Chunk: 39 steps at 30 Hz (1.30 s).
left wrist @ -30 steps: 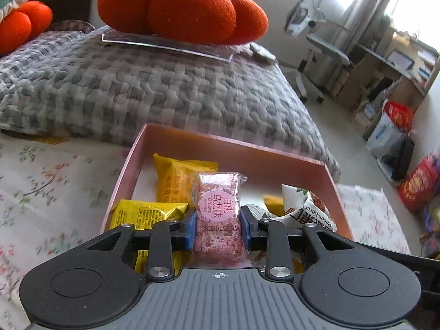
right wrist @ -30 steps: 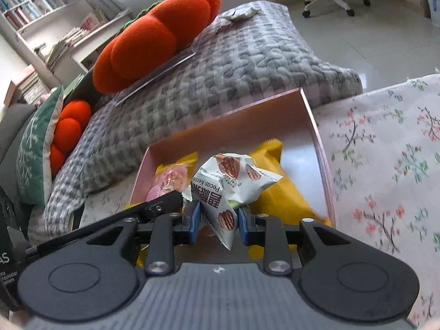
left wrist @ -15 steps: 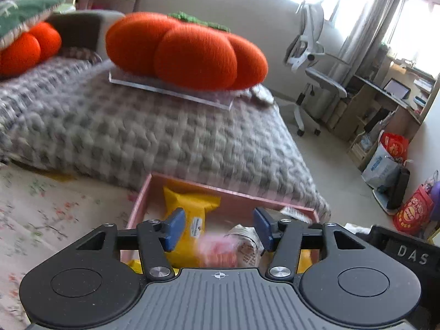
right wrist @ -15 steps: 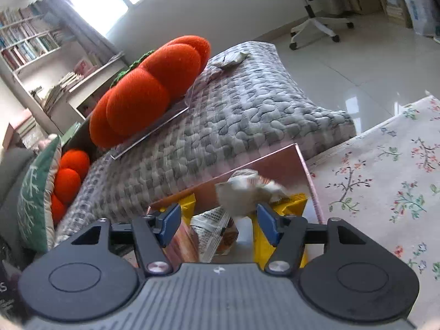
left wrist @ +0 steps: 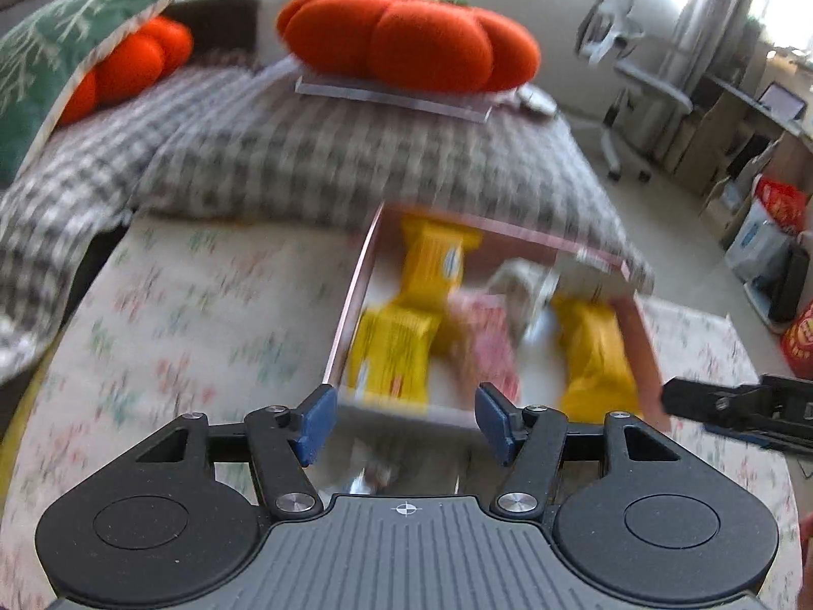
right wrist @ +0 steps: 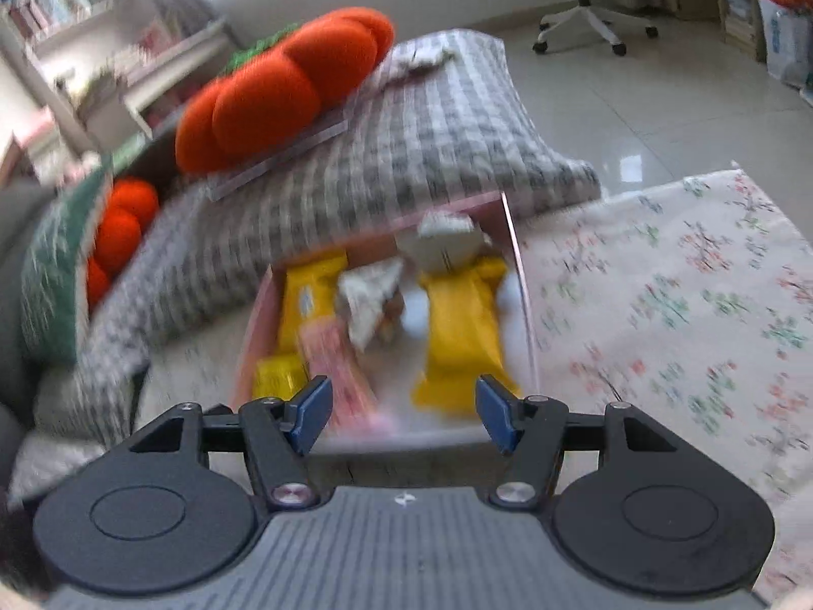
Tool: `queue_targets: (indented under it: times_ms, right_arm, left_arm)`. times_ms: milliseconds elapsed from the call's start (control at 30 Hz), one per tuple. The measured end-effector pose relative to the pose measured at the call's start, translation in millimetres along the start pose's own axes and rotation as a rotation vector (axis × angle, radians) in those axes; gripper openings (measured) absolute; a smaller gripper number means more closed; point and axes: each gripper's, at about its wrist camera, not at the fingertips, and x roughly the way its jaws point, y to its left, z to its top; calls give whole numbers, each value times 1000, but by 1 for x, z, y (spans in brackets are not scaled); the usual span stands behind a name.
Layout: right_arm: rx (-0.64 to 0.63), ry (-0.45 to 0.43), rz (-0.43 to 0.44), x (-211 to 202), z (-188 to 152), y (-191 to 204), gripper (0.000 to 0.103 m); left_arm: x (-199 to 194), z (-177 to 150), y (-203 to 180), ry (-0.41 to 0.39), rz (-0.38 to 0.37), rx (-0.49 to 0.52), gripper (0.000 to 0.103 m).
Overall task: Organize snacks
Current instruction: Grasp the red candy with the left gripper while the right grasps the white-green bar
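The pink box [left wrist: 643, 335] is sitting on the floral cloth [left wrist: 193, 315], collecting the snack packets [left wrist: 396, 351] so they stay together. My left gripper [left wrist: 404, 419] and right gripper [right wrist: 404, 414], jaws having just been opening, are hanging released and empty above it, nothing between the pads.

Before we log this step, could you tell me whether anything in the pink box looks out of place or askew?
Nothing is spilled: every packet sits inside the pink box. They lie jumbled, though; the white packet leans on the far wall over a yellow packet.
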Motion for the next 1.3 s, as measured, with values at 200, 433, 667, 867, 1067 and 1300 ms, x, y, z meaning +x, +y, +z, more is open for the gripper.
queue_targets:
  times_ms: [200, 433, 667, 867, 1067, 1300]
  right_arm:
    - [-156, 53, -79, -24, -25, 8, 70]
    - [-146, 130, -162, -41, -45, -14, 71]
    - [-122, 184, -212, -50, -60, -31, 75]
    - [-168, 287, -185, -38, -77, -31, 71]
    - [-190, 316, -115, -21, -84, -24, 63]
    - [-356, 310, -44, -8, -95, 16, 56]
  left_arm:
    - [-24, -27, 16, 81, -45, -100, 60]
    - [-24, -55, 17, 190, -81, -136, 65]
    - [-30, -79, -2, 228, -103, -81, 70]
    - [-23, -85, -7, 227, -73, -68, 73]
    - [-2, -88, 6, 267, -44, -140, 73]
    - [8, -86, 5, 243, -48, -136, 72]
